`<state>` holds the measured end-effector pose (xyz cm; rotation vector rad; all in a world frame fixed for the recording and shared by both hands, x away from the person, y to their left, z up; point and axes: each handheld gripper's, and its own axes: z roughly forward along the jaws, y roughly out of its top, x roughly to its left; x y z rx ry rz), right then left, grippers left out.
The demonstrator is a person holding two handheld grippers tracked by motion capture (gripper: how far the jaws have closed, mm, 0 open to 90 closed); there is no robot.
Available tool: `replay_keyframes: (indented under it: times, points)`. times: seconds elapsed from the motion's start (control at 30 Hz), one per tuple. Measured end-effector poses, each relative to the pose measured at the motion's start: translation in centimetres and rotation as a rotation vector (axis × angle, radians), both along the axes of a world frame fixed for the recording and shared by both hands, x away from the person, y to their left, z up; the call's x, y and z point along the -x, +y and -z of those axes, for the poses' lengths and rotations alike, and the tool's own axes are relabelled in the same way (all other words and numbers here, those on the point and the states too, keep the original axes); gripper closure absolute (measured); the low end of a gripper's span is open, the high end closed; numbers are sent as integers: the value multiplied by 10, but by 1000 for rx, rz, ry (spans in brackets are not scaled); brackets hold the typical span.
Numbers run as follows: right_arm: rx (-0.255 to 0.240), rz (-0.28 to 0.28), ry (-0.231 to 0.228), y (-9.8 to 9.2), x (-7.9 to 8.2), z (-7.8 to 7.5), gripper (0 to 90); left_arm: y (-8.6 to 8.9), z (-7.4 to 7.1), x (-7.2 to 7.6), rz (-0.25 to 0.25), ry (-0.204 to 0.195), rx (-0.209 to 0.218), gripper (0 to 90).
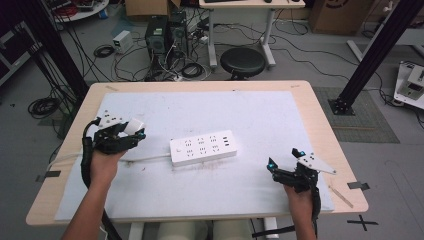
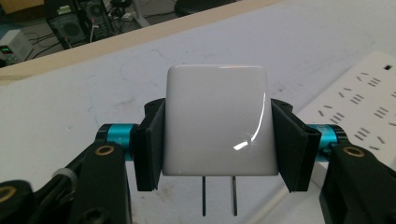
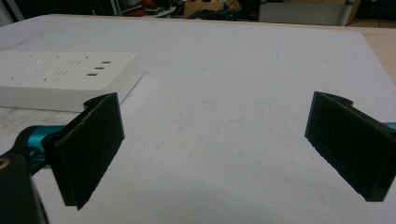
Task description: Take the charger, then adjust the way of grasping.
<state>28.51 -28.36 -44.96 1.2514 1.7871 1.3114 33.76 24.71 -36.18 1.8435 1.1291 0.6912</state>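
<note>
I have the left gripper (image 1: pixel 134 131) pinching a white plug-in charger (image 2: pixel 217 119) by its two flat sides, held above the table left of the power strip (image 1: pixel 202 147); the two prongs (image 2: pixel 218 195) point down toward me in the left gripper view, parallel and apparently unbent; the strip lies flat mid-mat, sockets up, its cord (image 1: pixel 145 159) trailing left under my hand. The right gripper (image 1: pixel 285 159) sits spread wide and empty, low over the white mat (image 1: pixel 260 120) to the right of the strip and well apart from it. Judgement: the step is seating the charger in a two-slot socket; I should turn the prongs square to the strip's face, line them with one slot pair before descending, then press straight down; tilt risks jamming or skidding the strip. Bringing the right gripper against the strip's near end should brace it.
</note>
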Motion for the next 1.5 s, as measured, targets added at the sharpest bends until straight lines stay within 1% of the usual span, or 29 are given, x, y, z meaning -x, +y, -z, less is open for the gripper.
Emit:
replay_keyframes:
  times: [0.03,0.07,0.13,0.2,0.27,0.3,0.43,0.47,0.5,0.53,0.63,0.73,0.77,0.8,0.83,0.9,0.93,0.97,1.0,1.07,1.1,1.13,1.27,1.3,1.33,1.37,1.4,1.47,1.5]
  points:
    - [0,0,0,0,0,0,46,0,0,0,0,0,0,425]
    - [-1,-2,3,0,0,0,46,-6,1,5,31,-5,-5,425]
    - [5,-4,-4,0,0,0,46,-8,0,7,39,-9,-3,425]
    - [4,-5,-5,0,1,0,46,-13,-1,12,78,-26,7,425]
    - [5,-5,-10,0,1,0,46,-16,-2,15,103,-31,9,425]
    - [5,-5,-10,0,1,0,46,-16,-2,15,103,-31,9,425]
    - [-3,-14,-18,-1,1,0,46,-21,-7,20,160,-42,-2,425]
    - [-3,-14,-18,-1,1,0,46,-21,-7,20,160,-42,-2,425]
    - [-3,-18,-13,-1,1,0,46,-24,-9,24,185,-48,-4,425]
    - [-4,-23,-5,-1,1,-1,46,-26,-9,26,198,-49,-4,425]
    - [-8,-9,-20,-1,2,0,46,-32,-9,31,236,-50,-9,425]
    - [-12,-13,-21,-1,2,0,46,-37,-7,36,267,-53,-15,425]
    - [-12,-13,-21,-1,2,0,46,-37,-7,36,267,-53,-15,425]
    - [-12,-17,-15,-1,2,0,46,-41,-7,38,288,-53,-20,425]
    - [-6,-42,-6,-1,0,-1,46,-43,-6,40,297,-56,-21,425]
    - [4,-49,-6,0,1,-1,46,-49,-6,44,331,-57,-34,425]
    - [4,-49,-6,0,1,-1,46,-49,-6,44,331,-57,-34,425]
    - [18,-51,-3,1,1,-1,47,-53,-7,46,357,-61,-37,425]
    - [18,-51,-3,1,1,-1,47,-53,-7,46,357,-61,-37,425]
    - [-3,-59,18,1,1,-2,47,-58,-7,49,383,-69,-39,425]
    - [-4,-63,23,2,1,-2,47,-62,-7,51,409,-75,-45,425]
    - [-5,-75,26,3,2,-4,47,-62,-7,51,409,-75,-45,425]
    - [-4,-105,20,8,6,-9,47,-70,-8,54,453,-83,-51,425]
    - [-6,-132,10,13,9,-13,47,-73,-7,56,471,-82,-50,425]
    - [-6,-132,10,13,9,-13,47,-73,-7,56,471,-82,-50,425]
    - [-3,-163,7,18,11,-17,47,-76,-6,57,488,-82,-48,425]
    - [-4,-175,9,21,12,-18,46,-77,-5,57,500,-81,-47,425]
    - [0,-187,3,23,12,-19,47,-80,-4,59,525,-79,-51,425]
    - [0,-187,3,23,12,-19,47,-80,-4,59,525,-79,-51,425]
